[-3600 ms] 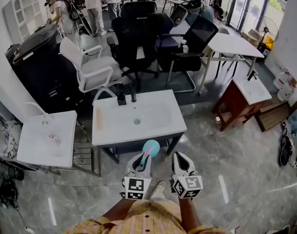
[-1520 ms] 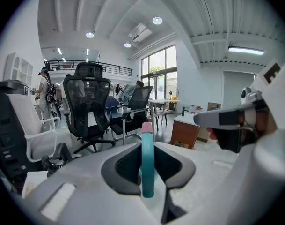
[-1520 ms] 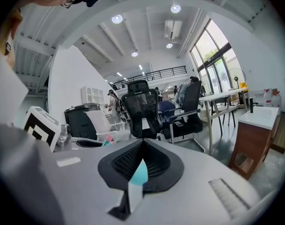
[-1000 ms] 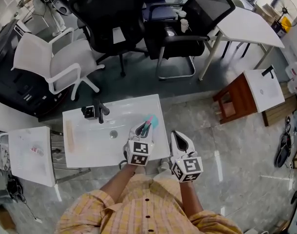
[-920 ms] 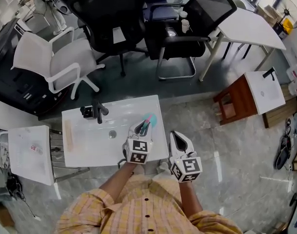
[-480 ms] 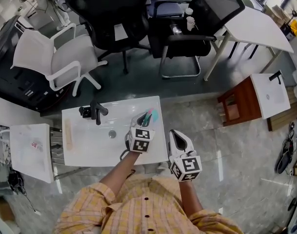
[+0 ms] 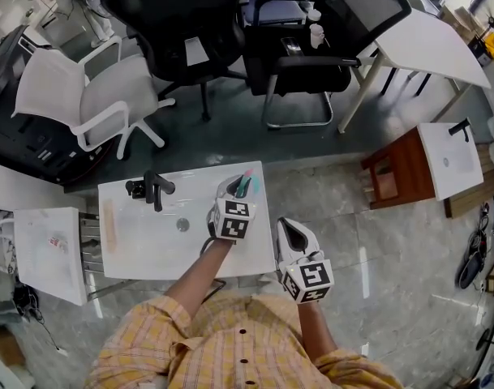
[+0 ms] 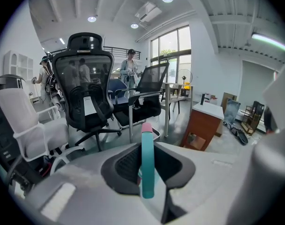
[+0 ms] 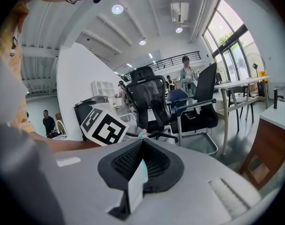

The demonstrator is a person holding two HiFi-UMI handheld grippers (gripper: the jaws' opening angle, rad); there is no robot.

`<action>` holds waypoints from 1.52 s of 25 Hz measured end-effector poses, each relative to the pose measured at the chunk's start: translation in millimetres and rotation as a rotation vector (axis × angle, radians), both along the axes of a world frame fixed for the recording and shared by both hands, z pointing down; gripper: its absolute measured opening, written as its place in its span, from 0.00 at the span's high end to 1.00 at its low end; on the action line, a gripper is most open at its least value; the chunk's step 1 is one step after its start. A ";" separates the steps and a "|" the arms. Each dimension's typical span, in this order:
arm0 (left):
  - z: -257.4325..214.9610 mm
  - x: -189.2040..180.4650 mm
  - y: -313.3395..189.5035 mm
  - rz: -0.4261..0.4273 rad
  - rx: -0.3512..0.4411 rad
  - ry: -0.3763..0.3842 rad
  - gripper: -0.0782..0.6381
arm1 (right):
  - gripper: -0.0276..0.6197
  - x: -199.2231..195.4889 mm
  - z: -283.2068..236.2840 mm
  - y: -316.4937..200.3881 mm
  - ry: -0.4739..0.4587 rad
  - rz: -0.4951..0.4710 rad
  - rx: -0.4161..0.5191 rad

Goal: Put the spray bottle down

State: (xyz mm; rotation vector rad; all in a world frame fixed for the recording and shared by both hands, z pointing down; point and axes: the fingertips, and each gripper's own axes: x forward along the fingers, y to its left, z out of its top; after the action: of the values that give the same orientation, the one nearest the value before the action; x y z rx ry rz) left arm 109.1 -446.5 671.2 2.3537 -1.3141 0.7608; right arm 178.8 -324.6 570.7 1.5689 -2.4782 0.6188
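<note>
The floor [image 7: 352, 241] is glossy grey stone-look tile that throws back pale streaks of light. Black office chairs [image 7: 214, 14] with mesh backs stand at the far side. Beside them is a white chair [image 7: 84, 96] of moulded plastic with looped armrests. A white table [image 7: 429, 43] on thin angled legs fills the upper right. Nearer, a squat reddish-brown wooden cabinet [image 7: 388, 177] carries a white basin slab.

Closest to the person is a smooth white rectangular sink top [image 7: 133, 254] with a shallow bowl sunk into its middle. A matte black faucet [image 7: 153, 189] stands at its rear edge and a small round metal drain [image 7: 182, 225] sits in the bowl. The person's shirt [image 7: 230, 351] is soft yellow-orange plaid with a row of dark buttons.

The left gripper [image 7: 239, 190] reaches over the far right corner of the sink top. Its rounded grey shell bears a cube with black-and-white square markers. Its ribbed black pads are clamped on the spray bottle [image 7: 246, 184]. In the left gripper view the spray bottle [image 8: 147, 168] shows as a slim teal plastic shape with a pink tip, standing up between the jaws. Whether its base touches the sink top cannot be told.

The right gripper [image 7: 284, 230] hangs just beside the near right corner of the sink top. Its ribbed pads are pressed together with nothing between them.
</note>
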 end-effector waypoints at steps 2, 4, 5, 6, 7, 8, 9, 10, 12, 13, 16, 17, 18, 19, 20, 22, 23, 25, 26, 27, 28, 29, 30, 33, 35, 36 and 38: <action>2.0 1.8 -3.9 -0.002 -0.014 0.000 0.79 | 0.96 0.2 2.2 -1.4 -0.001 -0.003 -0.009; 7.3 4.6 -6.7 -0.008 -0.022 0.006 0.79 | 0.96 -1.0 7.4 -1.8 -0.012 -0.011 -0.034; 8.2 6.2 -8.7 -0.008 -0.020 0.006 0.79 | 0.96 -1.5 9.9 -2.2 -0.018 -0.013 -0.045; 8.5 8.1 -11.0 -0.007 -0.015 0.005 0.79 | 0.96 -1.7 11.5 -2.9 -0.021 -0.014 -0.051; 8.6 9.7 -13.2 -0.006 -0.010 0.004 0.79 | 0.96 -1.6 12.3 -3.6 -0.022 -0.014 -0.052; 8.9 11.1 -15.1 -0.006 -0.008 0.004 0.79 | 0.96 -1.4 12.4 -4.1 -0.021 -0.014 -0.052; 9.2 12.1 -16.9 -0.007 -0.006 0.005 0.79 | 0.96 -1.2 12.0 -4.5 -0.019 -0.015 -0.051; 9.2 12.9 -18.7 -0.007 -0.003 0.006 0.79 | 0.96 -0.6 11.3 -4.9 -0.019 -0.016 -0.050; 8.0 14.4 -22.6 -0.005 0.006 0.012 0.79 | 0.96 0.9 10.1 -6.0 -0.031 -0.014 -0.055; 8.5 14.8 -24.0 -0.004 0.007 0.016 0.78 | 0.96 1.5 9.6 -6.5 -0.044 -0.013 -0.060; 13.3 15.3 -24.0 -0.010 -0.013 0.026 0.77 | 0.96 3.9 8.3 -7.8 -0.067 -0.007 -0.062; 12.2 16.0 -23.9 -0.008 -0.015 0.028 0.77 | 0.96 4.9 8.2 -8.0 -0.067 -0.006 -0.062; 11.1 16.7 -24.2 -0.008 -0.013 0.030 0.76 | 0.96 5.8 8.3 -8.0 -0.066 -0.006 -0.062; 11.1 17.2 -25.1 -0.010 -0.006 0.032 0.75 | 0.96 6.7 8.5 -7.7 -0.065 -0.006 -0.063; 11.5 17.4 -26.0 -0.013 0.000 0.033 0.73 | 0.96 7.4 8.8 -7.3 -0.063 -0.007 -0.064; 10.0 17.2 -25.0 -0.016 -0.004 0.030 0.71 | 0.96 8.7 9.6 -6.2 -0.061 -0.007 -0.067; 8.8 17.2 -24.1 -0.016 -0.008 0.029 0.70 | 0.96 9.5 10.0 -5.7 -0.060 -0.006 -0.067; 8.1 17.3 -25.1 -0.018 0.002 0.032 0.70 | 0.96 10.8 10.4 -5.1 -0.060 -0.005 -0.066; 8.2 17.0 -26.3 -0.022 0.010 0.033 0.69 | 0.96 11.2 10.1 -5.1 -0.061 -0.005 -0.065; 8.2 16.5 -26.5 -0.027 0.009 0.032 0.69 | 0.96 11.6 9.3 -5.2 -0.061 -0.005 -0.063; 8.3 15.5 -25.5 -0.033 0.001 0.030 0.69 | 0.96 11.8 8.3 -5.3 -0.060 -0.005 -0.062; 8.3 14.4 -24.4 -0.040 -0.007 0.029 0.68 | 0.96 11.8 7.2 -5.1 -0.057 -0.007 -0.060; 7.4 13.4 -23.8 -0.045 -0.007 0.027 0.68 | 0.96 11.4 6.2 -4.6 -0.053 -0.008 -0.057; 1.5 11.7 -20.6 -0.046 0.005 0.023 0.67 | 0.96 10.9 2.7 -1.9 -0.043 -0.010 -0.045; -1.0 10.5 -18.0 -0.049 0.010 0.024 0.67 | 0.96 11.4 0.7 -0.6 -0.041 -0.009 -0.038; -2.5 9.6 -16.9 -0.051 0.015 0.024 0.67 | 0.96 11.7 -0.3 0.0 -0.042 -0.009 -0.036; -7.0 8.2 -15.7 -0.055 0.036 0.027 0.67 | 0.96 11.6 -2.5 1.4 -0.042 -0.008 -0.030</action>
State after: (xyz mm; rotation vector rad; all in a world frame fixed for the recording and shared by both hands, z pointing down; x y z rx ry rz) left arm 117.3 -462.2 664.1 2.3368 -1.3857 0.6927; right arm 190.4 -323.2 568.1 1.5497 -2.4918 0.6911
